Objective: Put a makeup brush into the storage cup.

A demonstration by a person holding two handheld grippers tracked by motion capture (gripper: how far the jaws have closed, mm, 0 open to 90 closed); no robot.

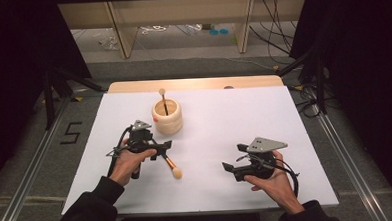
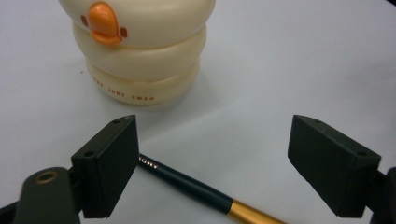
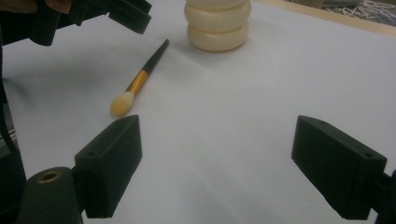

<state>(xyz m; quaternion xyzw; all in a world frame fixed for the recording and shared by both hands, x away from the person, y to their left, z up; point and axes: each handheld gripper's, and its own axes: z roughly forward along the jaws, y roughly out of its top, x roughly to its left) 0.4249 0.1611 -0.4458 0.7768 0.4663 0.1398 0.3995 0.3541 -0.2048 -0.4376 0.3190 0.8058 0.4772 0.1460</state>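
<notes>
A cream ringed pot (image 1: 167,118) with a duck face (image 2: 140,51) stands at the back left of the white table (image 1: 244,118); a thin black brush (image 1: 163,103) stands in it. A second brush (image 1: 172,165), dark-handled with a gold ferrule and a pale tuft, lies flat in front of the pot. My left gripper (image 1: 163,149) hovers open over its handle (image 2: 187,179), jaws wide apart (image 2: 212,123), touching nothing. My right gripper (image 1: 233,157) is open and empty at the front right (image 3: 217,122), facing the lying brush (image 3: 140,79) and the pot (image 3: 217,23).
A wooden strip (image 1: 195,83) edges the table's far side. Beyond it are wooden legs (image 1: 122,28) and cables (image 1: 275,32) on the floor. Metal rails (image 1: 31,167) run along both sides. The left gripper (image 3: 93,14) shows at the top left of the right gripper view.
</notes>
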